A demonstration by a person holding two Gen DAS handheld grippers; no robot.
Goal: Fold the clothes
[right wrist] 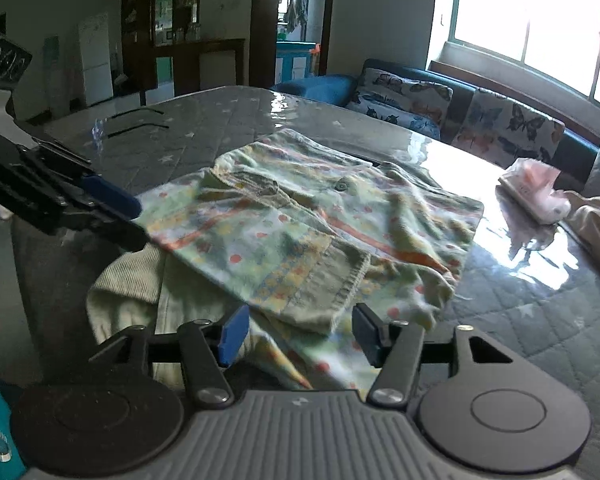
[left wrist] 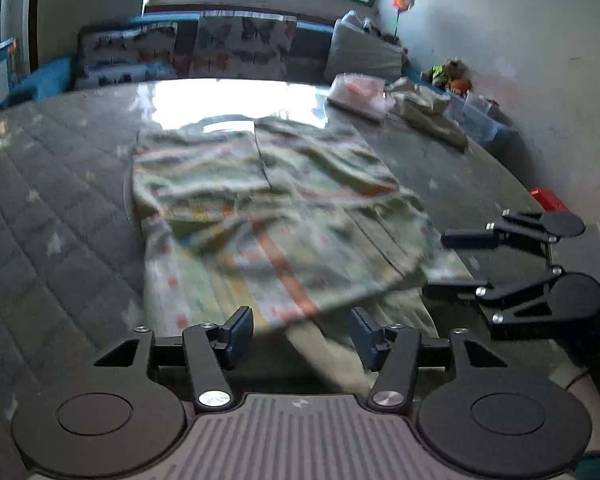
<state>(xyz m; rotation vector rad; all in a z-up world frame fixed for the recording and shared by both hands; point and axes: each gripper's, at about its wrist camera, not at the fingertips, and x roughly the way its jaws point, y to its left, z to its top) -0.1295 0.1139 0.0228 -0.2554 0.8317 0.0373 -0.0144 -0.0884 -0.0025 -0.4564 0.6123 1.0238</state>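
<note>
Lying across the middle of the frame on the grey table (right wrist: 540, 312), the colourful shirt (right wrist: 312, 220) is sitting just past both grippers. The left gripper (left wrist: 302, 338) and right gripper (right wrist: 298, 334) are standing apart, pinching nothing.

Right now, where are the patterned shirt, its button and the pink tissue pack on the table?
patterned shirt (right wrist: 284, 236): right wrist view, on the folded sleeve panel.
button (right wrist: 342, 187): right wrist view, on its round face near the collar.
pink tissue pack (right wrist: 534, 188): right wrist view, on its wrapper.
</note>
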